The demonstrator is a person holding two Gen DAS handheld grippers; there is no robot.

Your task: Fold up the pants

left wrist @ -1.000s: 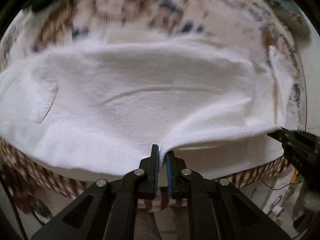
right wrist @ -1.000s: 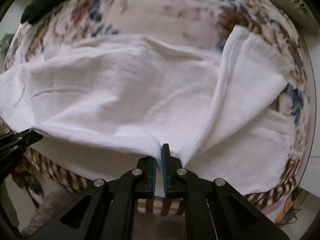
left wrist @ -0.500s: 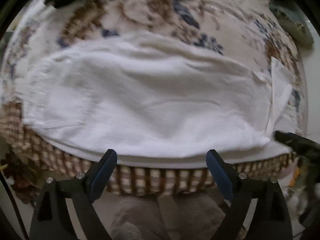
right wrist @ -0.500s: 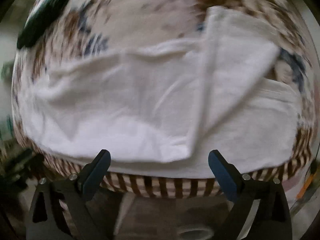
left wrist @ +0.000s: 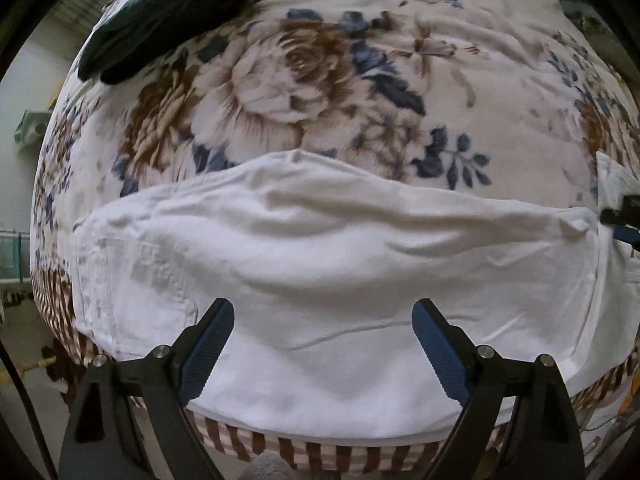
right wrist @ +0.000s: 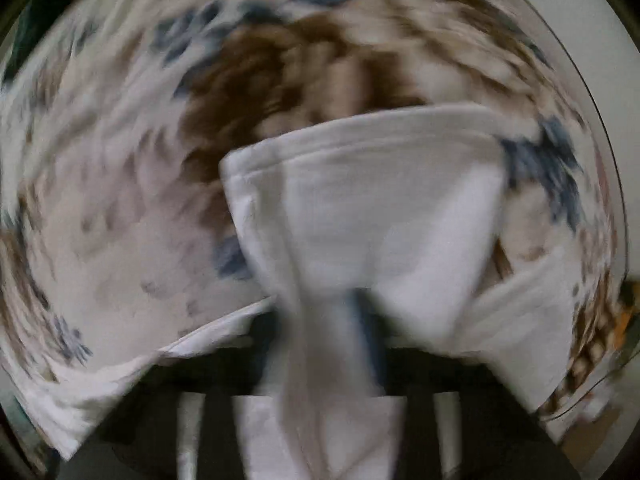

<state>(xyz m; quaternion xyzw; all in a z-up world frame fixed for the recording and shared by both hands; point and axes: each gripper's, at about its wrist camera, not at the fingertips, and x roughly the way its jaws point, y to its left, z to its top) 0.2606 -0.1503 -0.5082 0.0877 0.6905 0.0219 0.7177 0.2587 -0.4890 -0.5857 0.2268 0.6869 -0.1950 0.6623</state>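
Note:
White pants (left wrist: 320, 264) lie folded lengthwise across the near edge of a floral bedspread (left wrist: 320, 80). My left gripper (left wrist: 322, 332) is open and empty just above their near part. In the blurred right wrist view, my right gripper (right wrist: 324, 320) has a bunched leg end of the pants (right wrist: 360, 208) between its fingers and looks shut on it. The right gripper's tip (left wrist: 622, 220) shows at the right end of the pants in the left wrist view.
A dark green garment (left wrist: 168, 16) lies at the far left of the bed. The bed's near edge has a brown striped side (left wrist: 304, 448). Beyond the left edge there are shelves and clutter (left wrist: 16, 248).
Both grippers let go of the pants' edge and opened. The left one pulled back and stays open. The right one moved quickly to the leg end and closed on it.

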